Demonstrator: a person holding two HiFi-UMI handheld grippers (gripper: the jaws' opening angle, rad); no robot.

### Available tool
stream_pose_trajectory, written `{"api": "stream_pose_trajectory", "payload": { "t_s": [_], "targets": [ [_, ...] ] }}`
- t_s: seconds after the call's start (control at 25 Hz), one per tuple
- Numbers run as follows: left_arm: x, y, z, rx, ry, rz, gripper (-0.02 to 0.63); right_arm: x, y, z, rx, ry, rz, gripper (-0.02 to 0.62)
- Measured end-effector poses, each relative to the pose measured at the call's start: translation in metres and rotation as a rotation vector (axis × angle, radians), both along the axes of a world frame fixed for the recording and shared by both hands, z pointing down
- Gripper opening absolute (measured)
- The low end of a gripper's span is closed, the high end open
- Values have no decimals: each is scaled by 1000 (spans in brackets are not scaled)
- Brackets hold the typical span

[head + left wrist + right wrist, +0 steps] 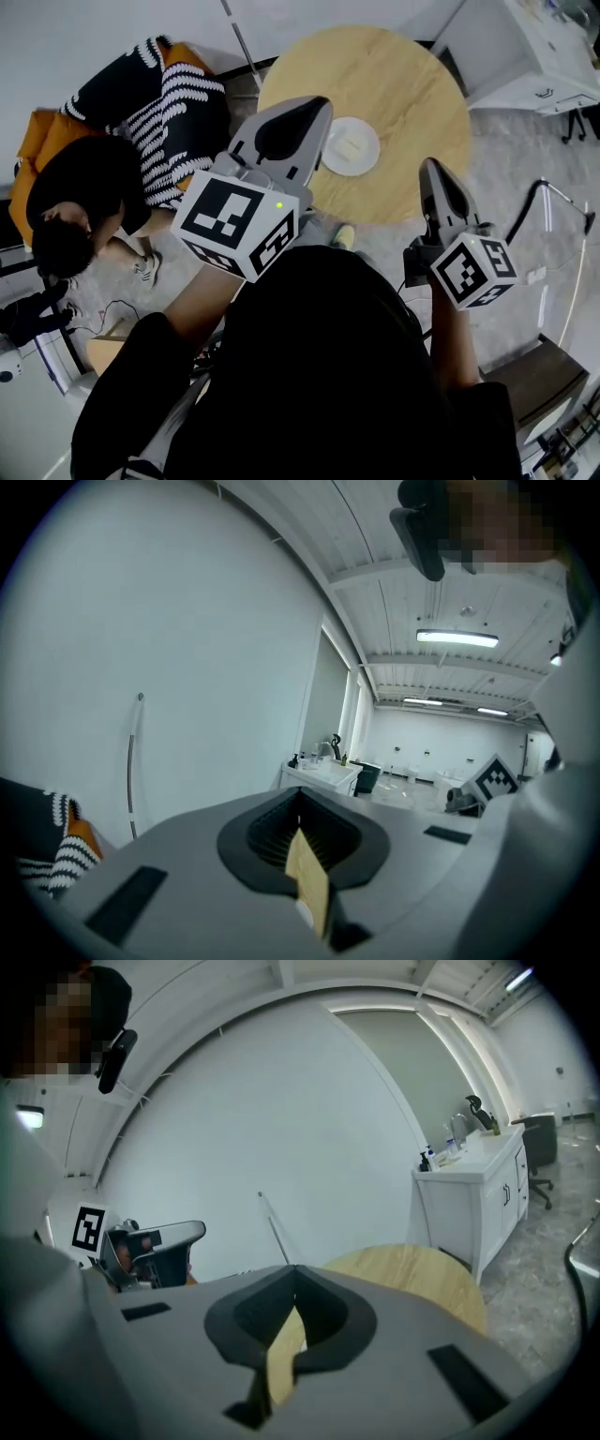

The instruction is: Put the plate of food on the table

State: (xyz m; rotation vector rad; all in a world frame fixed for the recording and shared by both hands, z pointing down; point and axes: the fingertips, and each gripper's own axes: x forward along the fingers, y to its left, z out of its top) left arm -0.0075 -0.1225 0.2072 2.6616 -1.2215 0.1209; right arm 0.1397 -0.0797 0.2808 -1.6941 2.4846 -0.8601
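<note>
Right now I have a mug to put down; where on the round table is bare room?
The table is bare across its far half and its right side, toward the white cabinet. Only the near-left part is taken, by the plate of food.

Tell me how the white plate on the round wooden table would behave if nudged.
The white plate looks stiff and shallow, so it would probably slide flat rather than tip. The pale food on it might shift.
</note>
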Motion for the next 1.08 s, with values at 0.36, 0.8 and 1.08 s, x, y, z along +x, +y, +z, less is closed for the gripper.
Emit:
{"api": "stream_pose_trajectory", "payload": {
  "t_s": [0.36,0.8,1.08],
  "targets": [
    [6,32,-6,29,-13,-16,8,11,32,-10,46,23,-22,8],
    [14,55,-19,67,-9,-40,8,12,46,-19,67,17,-63,8],
    [17,70,-20,72,-8,-39,8,11,59,-16,70,19,-78,8]
  ]
}}
